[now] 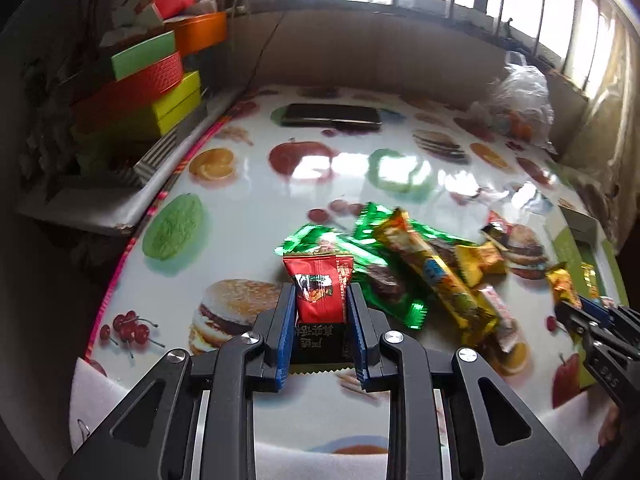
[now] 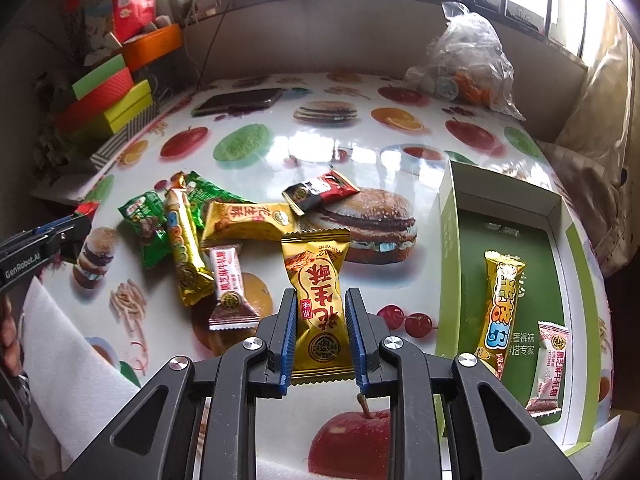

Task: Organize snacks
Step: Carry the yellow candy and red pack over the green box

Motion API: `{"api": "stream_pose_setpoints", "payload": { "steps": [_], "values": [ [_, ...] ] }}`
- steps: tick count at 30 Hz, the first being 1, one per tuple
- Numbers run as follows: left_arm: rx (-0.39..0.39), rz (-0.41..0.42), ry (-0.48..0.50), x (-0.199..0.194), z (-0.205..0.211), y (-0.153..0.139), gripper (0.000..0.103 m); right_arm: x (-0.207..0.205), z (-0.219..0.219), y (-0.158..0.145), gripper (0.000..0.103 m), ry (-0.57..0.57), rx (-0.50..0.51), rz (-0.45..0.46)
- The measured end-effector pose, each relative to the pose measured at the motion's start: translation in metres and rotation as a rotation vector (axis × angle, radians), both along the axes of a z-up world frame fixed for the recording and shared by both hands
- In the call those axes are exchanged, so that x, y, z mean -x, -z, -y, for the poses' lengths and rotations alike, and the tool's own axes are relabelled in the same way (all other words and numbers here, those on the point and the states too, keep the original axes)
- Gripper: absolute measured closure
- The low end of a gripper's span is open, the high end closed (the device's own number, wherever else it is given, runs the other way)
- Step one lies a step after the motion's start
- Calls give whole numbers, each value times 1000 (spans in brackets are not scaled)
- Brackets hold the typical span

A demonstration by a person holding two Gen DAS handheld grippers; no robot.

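Each claw (both clamped) grips a snack: left claw (image 1: 320, 300) red-and-black packet (image 1: 320, 296), right claw (image 2: 320, 312) gold packet (image 2: 318, 300).

A dark phone (image 2: 238, 101) lies at the far side of the food-print table (image 2: 320, 148), a clear bag (image 2: 472, 60) (contents unclear) sits at its far right corner, and coloured boxes (image 1: 156, 80) are stacked off its left edge.

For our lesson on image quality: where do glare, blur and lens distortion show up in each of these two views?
Left wrist view: window glare washes the glossy tablecloth; the snack pile looks motion-smeared; edges bow and darken. Right wrist view: sharper, glare mid-tablecloth, the green box bends with the fisheye.
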State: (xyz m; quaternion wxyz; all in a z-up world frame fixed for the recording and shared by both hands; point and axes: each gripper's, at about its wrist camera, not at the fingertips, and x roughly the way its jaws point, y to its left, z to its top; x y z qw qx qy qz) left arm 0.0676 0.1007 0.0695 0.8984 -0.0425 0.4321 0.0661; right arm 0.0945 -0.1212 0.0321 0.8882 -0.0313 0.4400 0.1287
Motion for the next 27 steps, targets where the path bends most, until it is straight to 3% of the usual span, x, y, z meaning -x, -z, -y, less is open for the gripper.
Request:
{"api": "stream_pose_setpoints", "payload": {
  "steps": [14, 27],
  "values": [
    [32, 40, 133, -2, 50, -24, 77, 12, 10, -21, 80, 20, -8, 42],
    [88, 66, 301, -21, 123, -40, 77, 18, 61, -44, 80, 125, -6, 88]
  ]
}}
